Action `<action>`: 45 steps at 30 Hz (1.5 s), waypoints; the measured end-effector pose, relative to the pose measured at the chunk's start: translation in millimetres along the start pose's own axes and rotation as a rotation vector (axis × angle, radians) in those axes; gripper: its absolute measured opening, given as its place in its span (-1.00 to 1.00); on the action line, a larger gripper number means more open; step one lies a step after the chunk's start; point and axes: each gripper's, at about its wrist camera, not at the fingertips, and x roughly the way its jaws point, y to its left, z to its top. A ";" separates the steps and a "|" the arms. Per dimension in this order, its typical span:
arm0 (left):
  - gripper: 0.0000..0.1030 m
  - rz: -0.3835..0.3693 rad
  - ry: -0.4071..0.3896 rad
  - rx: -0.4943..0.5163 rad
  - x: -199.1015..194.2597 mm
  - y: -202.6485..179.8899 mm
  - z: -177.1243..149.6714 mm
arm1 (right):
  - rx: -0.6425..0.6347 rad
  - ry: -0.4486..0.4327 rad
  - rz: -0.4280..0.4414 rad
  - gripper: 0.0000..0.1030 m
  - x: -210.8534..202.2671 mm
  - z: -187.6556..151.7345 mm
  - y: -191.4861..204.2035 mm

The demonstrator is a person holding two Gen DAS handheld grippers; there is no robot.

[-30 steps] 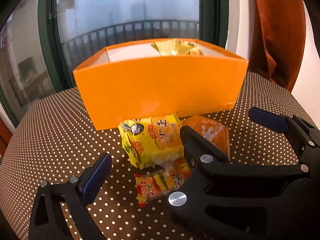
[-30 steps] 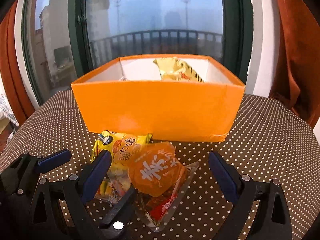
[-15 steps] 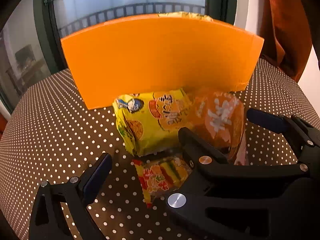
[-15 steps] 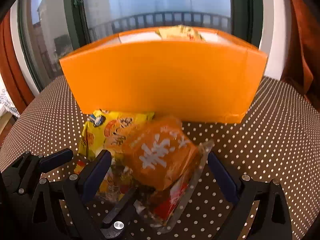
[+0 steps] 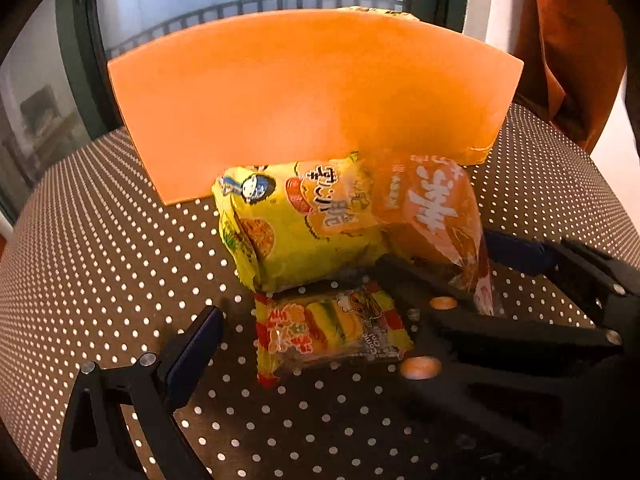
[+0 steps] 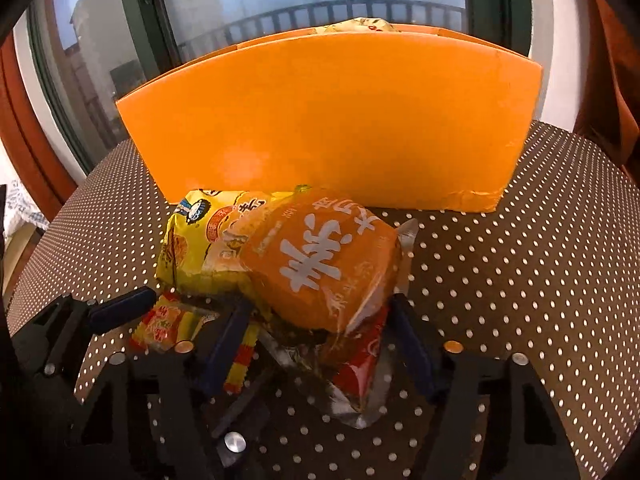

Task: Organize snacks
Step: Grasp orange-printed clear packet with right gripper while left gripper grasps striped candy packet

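An orange box point(image 5: 312, 92) point(image 6: 332, 116) stands on the dotted table, a yellow packet peeking over its rim point(image 6: 360, 24). In front of it lie a yellow noodle packet point(image 5: 292, 232) point(image 6: 200, 248), an orange snack packet point(image 5: 436, 216) point(image 6: 324, 268) leaning on it, and a small red-yellow candy packet point(image 5: 332, 332) point(image 6: 168, 324). My left gripper point(image 5: 300, 336) is open around the small candy packet. My right gripper point(image 6: 320, 336) has its fingers on either side of the orange packet's lower end, close against it.
The brown white-dotted tablecloth point(image 5: 100, 240) point(image 6: 520, 280) covers a round table. A window with a balcony railing point(image 6: 320, 8) is behind the box. A rust-coloured curtain point(image 5: 572, 40) hangs at the right.
Both grippers have moved forward and down toward the packets. The right gripper's fingers have narrowed around the orange packet, which now tilts up against the yellow packet.
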 end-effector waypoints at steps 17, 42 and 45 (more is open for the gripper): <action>0.64 -0.003 -0.017 0.015 -12.9 -2.4 -7.1 | 0.052 -0.045 -0.057 0.04 -34.2 -19.6 -34.0; 0.14 -0.008 -0.046 -0.009 -67.0 3.8 -74.9 | 0.043 0.006 -0.072 0.38 -49.7 -44.2 -24.7; 0.17 -0.008 -0.041 -0.018 -67.8 7.4 -75.7 | 0.025 -0.022 -0.126 0.64 -51.3 -42.3 -25.7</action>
